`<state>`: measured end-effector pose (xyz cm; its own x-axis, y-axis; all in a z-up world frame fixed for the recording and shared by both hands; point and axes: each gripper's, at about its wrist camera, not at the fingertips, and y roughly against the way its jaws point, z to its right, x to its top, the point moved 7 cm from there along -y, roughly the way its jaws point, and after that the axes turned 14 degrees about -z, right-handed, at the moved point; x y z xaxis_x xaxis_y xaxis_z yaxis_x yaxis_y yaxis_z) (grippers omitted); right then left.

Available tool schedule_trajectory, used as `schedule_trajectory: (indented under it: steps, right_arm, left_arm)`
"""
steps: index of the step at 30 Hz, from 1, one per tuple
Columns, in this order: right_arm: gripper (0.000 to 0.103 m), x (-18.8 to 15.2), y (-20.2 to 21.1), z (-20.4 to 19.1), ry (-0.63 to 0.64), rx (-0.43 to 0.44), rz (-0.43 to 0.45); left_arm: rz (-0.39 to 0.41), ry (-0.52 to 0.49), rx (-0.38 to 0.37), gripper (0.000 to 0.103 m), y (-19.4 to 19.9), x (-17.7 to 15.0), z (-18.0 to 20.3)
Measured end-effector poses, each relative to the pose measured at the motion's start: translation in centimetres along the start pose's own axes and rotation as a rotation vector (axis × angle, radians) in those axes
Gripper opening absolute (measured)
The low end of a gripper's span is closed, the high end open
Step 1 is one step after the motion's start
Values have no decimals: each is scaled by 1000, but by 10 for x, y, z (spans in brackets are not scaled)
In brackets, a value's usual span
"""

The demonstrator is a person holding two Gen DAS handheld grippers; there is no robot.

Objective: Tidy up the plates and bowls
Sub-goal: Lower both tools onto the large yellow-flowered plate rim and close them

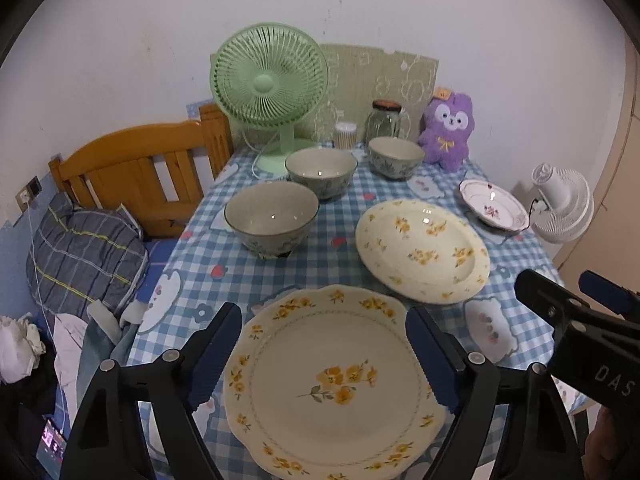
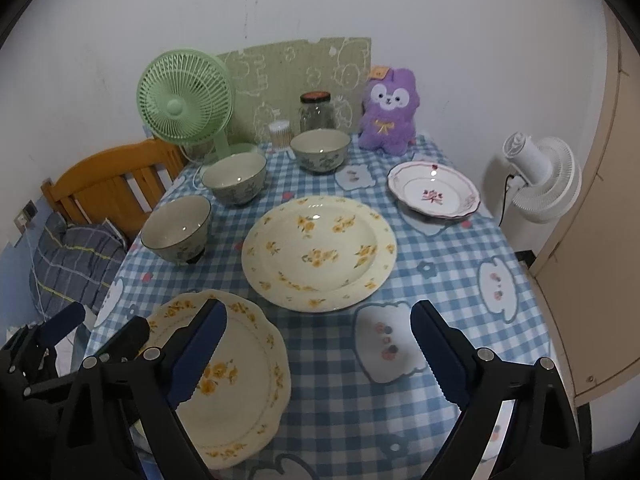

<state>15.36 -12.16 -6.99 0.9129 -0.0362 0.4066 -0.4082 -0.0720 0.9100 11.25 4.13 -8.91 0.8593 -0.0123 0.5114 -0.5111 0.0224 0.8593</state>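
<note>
A scalloped cream plate with yellow flowers lies at the table's near edge. My left gripper is open, hovering over it with a finger on each side. My right gripper is open and empty above the cloth to the plate's right; it shows in the left wrist view. A round yellow-flowered plate lies mid-table. A small pink-flowered plate lies at the right. Three grey-green bowls stand in a diagonal row at the left and back.
A green fan, a glass jar, a cotton-swab tub and a purple plush line the back of the blue checked table. A wooden headboard and bedding are left; a white fan is right.
</note>
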Motion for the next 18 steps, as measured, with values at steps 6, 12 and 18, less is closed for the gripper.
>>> schedule_trajectory:
  steps: [6, 12, 18]
  right_arm:
    - [93, -3, -27, -22, 29, -1, -49]
    - [92, -8, -58, -36, 40, -4, -103]
    - [90, -14, -83, -49, 38, -15, -145]
  left_arm:
    - [-43, -23, 6, 82, -24, -1, -7]
    - [-124, 6, 7, 79, -53, -10, -21]
    - [-203, 48, 31, 74, -79, -19, -40]
